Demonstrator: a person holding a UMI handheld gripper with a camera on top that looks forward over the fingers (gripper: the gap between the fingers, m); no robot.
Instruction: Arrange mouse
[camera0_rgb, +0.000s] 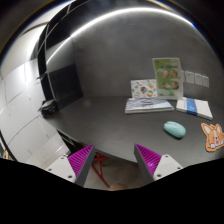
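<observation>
Gripper (116, 163) spread wide, holding nothing; smooth, rounded, pale teal mouse (175, 128), probably plastic, lies beyond on dark table (110, 120).

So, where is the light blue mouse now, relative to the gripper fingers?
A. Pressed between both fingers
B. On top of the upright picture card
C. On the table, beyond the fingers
C: the mouse lies on the grey table, well beyond the open gripper, whose fingers hold nothing.
</observation>
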